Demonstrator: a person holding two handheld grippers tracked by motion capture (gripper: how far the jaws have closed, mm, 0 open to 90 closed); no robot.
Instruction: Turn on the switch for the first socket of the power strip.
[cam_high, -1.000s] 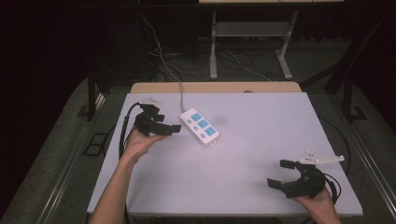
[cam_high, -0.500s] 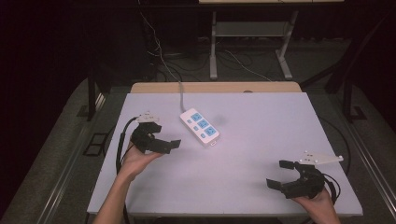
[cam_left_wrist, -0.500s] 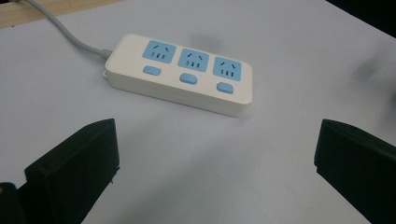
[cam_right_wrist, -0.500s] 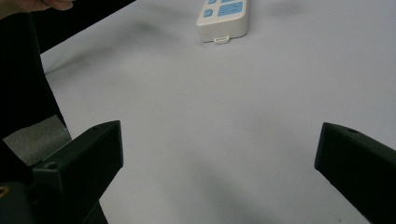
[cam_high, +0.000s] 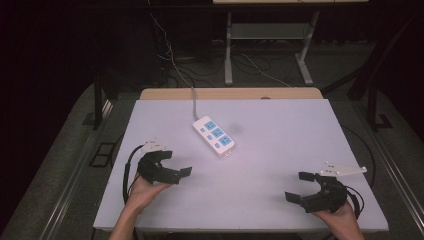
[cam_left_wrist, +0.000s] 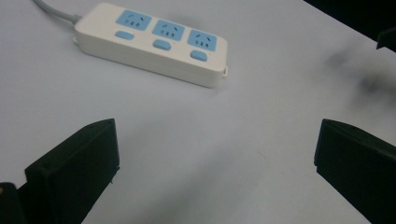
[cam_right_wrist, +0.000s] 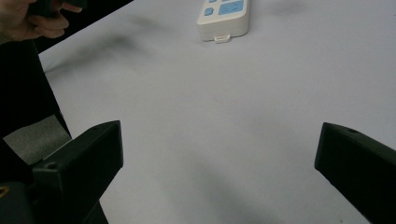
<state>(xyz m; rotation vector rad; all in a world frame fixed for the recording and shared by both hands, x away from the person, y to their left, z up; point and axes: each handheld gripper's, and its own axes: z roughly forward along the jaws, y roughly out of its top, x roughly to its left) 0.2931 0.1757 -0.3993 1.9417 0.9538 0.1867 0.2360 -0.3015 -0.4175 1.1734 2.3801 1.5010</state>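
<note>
A white power strip (cam_high: 214, 136) with three blue sockets lies near the middle of the white table (cam_high: 280, 130); its grey cord (cam_high: 195, 102) runs off the far edge. The strip (cam_left_wrist: 152, 42) also appears at the top of the left gripper view, and its near end (cam_right_wrist: 223, 16) at the top of the right gripper view. My left gripper (cam_high: 176, 163) is held low over the table's near left, open and empty, jaws pointing right toward the strip. My right gripper (cam_high: 299, 186) sits at the near right, open and empty, jaws pointing left.
A wooden board (cam_high: 230, 93) edges the table's far side. Behind it stands a metal frame (cam_high: 270, 47) with cables (cam_high: 170, 55) on the dark floor. In the right gripper view the other hand (cam_right_wrist: 32, 18) appears at the top left.
My left gripper has drawn back from beside the strip toward the near left of the table, staying open. The right gripper has hardly moved.
</note>
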